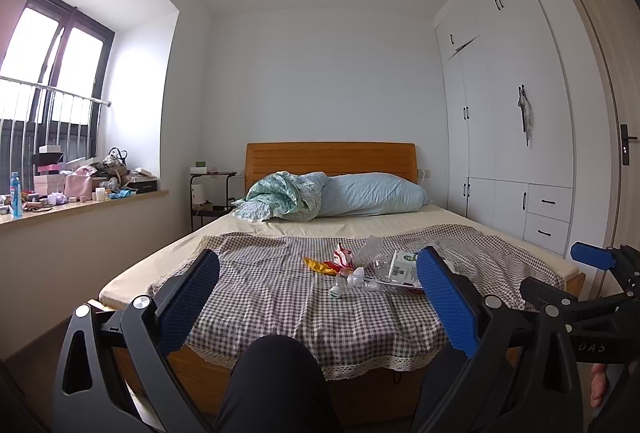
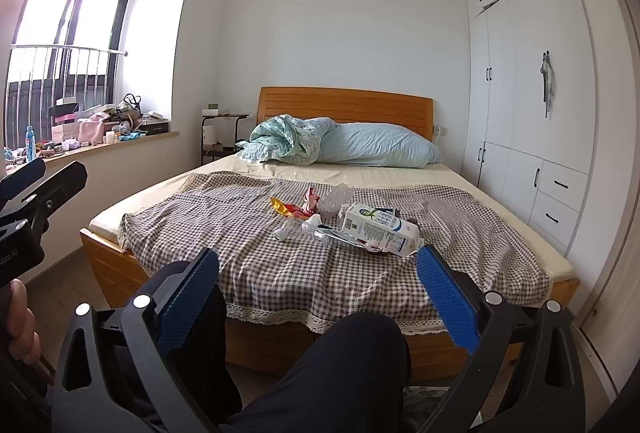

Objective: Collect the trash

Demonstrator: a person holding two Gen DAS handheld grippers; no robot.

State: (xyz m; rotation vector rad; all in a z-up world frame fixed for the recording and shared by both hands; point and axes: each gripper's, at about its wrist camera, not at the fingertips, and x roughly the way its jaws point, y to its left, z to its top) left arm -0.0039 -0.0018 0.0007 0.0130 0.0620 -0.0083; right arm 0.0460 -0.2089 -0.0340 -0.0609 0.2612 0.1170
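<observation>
A pile of trash lies on the checked cloth (image 1: 280,297) (image 2: 248,233) on the bed: a white carton (image 1: 402,265) (image 2: 380,229), a clear plastic bottle (image 1: 368,249) (image 2: 336,199), red and yellow wrappers (image 1: 328,263) (image 2: 294,207), and a small white bottle (image 1: 338,289) (image 2: 282,233). My left gripper (image 1: 318,269) is open and empty, held short of the bed's foot. My right gripper (image 2: 318,269) is open and empty too, also short of the bed; it shows at the right edge of the left wrist view (image 1: 592,257).
A blue pillow (image 1: 372,195) and a bunched quilt (image 1: 280,197) lie by the wooden headboard (image 1: 330,157). White wardrobes (image 1: 504,137) line the right wall. A cluttered windowsill (image 1: 80,189) is on the left. The person's dark-trousered knees (image 2: 344,365) are in front of the bed.
</observation>
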